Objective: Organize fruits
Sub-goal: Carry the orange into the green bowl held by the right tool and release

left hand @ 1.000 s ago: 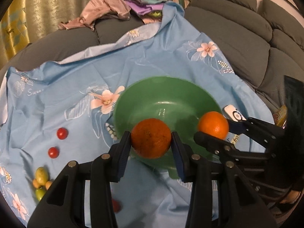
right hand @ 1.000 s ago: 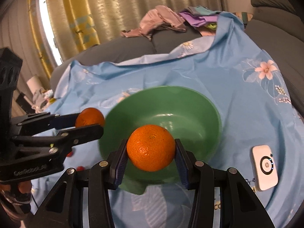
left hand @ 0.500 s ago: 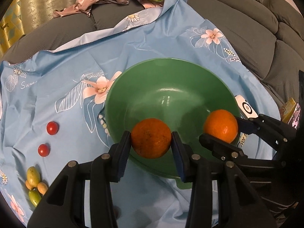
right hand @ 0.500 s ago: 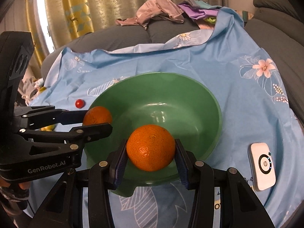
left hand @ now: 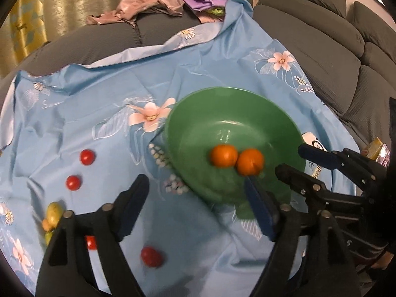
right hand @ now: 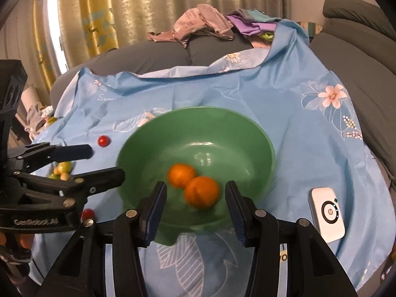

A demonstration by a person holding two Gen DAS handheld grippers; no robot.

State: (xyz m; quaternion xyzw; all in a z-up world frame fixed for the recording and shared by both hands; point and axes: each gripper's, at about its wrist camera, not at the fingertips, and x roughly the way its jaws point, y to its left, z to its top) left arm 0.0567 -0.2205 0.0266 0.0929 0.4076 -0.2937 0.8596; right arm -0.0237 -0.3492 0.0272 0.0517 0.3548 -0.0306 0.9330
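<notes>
Letting go with both grippers at once, you have dropped the 2 oranges into the green bowl, where they lie touching each other near the bottom. A second ago each was clamped between pads; now your left gripper and right gripper both stand wide and empty, the right one just at the bowl's 6 o'clock rim. That step looks done, so the loose fruit is next: 4 red cherry tomatoes and a cluster of yellow-green small fruits lie on the blue cloth at the bowl's 8 to 9 o'clock. Both oranges are blurred, so you cannot tell whether they have settled. The cluster is partly hidden behind your left gripper's finger, and its count is unclear.
</notes>
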